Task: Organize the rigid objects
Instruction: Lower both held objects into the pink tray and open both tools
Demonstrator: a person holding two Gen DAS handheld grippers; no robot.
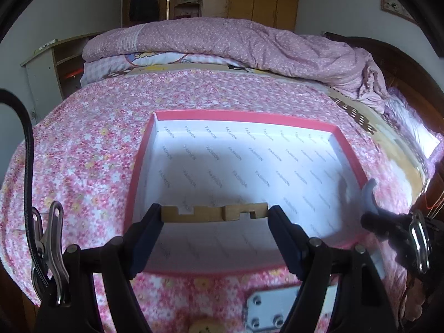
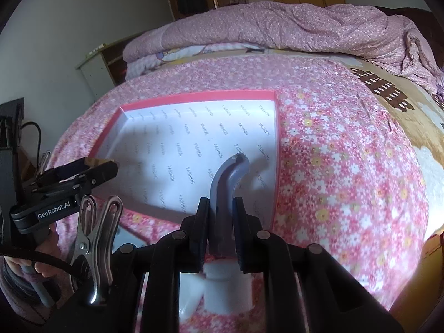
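A shallow pink-rimmed box (image 1: 236, 115) lined with white "FASHION" paper lies on the flowered bedspread. My left gripper (image 1: 215, 209) hovers over the box's near side, its jaws wide and pressed on the two ends of a flat notched wooden piece (image 1: 236, 212). My right gripper (image 2: 220, 202) is shut on a curved grey-blue plastic piece (image 2: 230, 172) with a white base, above the same box (image 2: 194, 98) at its near right corner. That curved piece (image 1: 367, 194) shows at the right edge of the left wrist view. The left gripper (image 2: 102, 166) shows at the left of the right wrist view.
A rumpled pink quilt (image 1: 249, 41) is heaped at the far end of the bed. A pale bedside cabinet (image 1: 44, 72) stands at the far left, a dark headboard (image 1: 402, 63) at the right. A metal plate with screws (image 1: 266, 313) lies on the bedspread before the box.
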